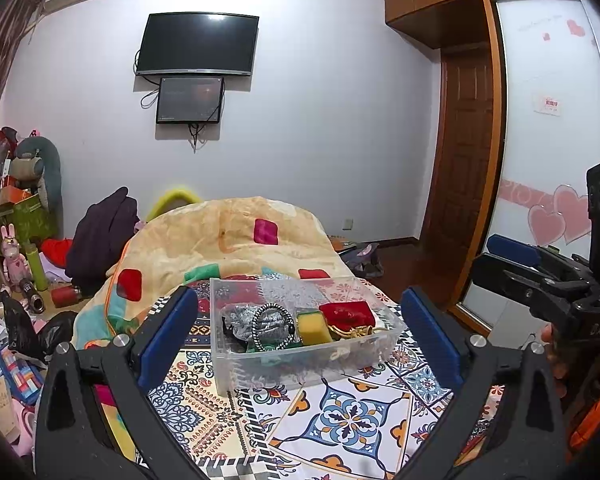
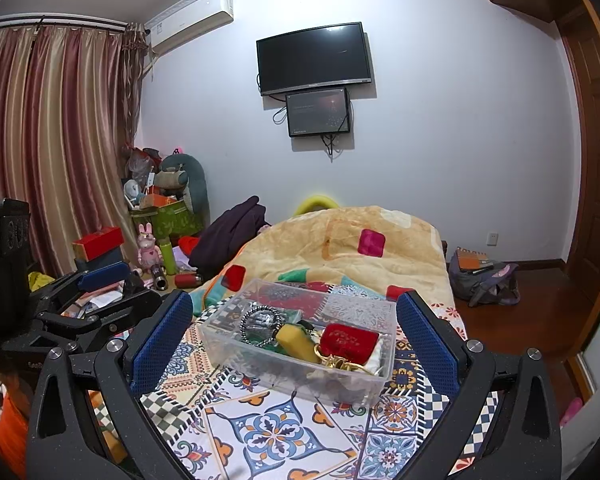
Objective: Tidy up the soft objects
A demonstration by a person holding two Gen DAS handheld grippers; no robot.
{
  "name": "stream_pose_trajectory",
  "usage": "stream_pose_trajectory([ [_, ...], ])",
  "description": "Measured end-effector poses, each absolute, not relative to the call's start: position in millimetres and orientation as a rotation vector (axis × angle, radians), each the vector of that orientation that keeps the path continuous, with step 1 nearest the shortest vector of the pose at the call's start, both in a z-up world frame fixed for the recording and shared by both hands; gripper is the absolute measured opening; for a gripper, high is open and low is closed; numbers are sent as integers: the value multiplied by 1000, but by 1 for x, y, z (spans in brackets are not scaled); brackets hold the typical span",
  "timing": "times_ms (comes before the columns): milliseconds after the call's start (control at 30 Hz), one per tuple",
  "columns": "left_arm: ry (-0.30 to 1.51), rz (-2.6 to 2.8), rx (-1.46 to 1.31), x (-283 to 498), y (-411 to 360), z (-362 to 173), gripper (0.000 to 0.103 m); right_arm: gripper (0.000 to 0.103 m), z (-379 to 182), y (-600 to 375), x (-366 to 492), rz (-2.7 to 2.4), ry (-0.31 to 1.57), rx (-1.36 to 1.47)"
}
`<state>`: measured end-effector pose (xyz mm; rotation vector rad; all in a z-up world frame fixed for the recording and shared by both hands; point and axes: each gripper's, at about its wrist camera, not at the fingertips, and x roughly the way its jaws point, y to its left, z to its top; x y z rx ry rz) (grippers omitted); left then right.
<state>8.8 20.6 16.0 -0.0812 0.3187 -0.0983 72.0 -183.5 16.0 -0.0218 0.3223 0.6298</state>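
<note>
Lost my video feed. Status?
Left gripper open, empty. Right gripper open, empty. Sponge, red pouch in clear bin. Nothing in the way.

Between the blue-padded fingers (image 1: 168, 332), whose frames are black, stands a clear plastic bin (image 1: 300, 356). Inside it lie a red velvet pouch (image 1: 346, 314) with gold lettering, a yellow sponge (image 1: 314, 328) edged in green, a silver-grey bundle (image 1: 270, 320) ringed by a black-and-white braided cord, and a gold-coloured cord (image 1: 354, 333). Under the bin the bed (image 1: 340, 420) wears a cloth of tile patterns: blue, orange and white medallions, black-and-white checks, paisley squares. Beyond the fingertips a cream quilt (image 1: 228, 240) carries pink, red and teal patches. Farther off hang striped maroon-and-gold curtains (image 2: 52, 128) on the left and a black television (image 2: 314, 58) on a pale lilac wall.
</note>
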Motion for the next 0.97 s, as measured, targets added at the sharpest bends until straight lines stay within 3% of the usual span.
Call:
stream_pose_trajectory([
  [967,322,-118,-76,6,16,21,103,103,14,-179,69,625,359,-23],
])
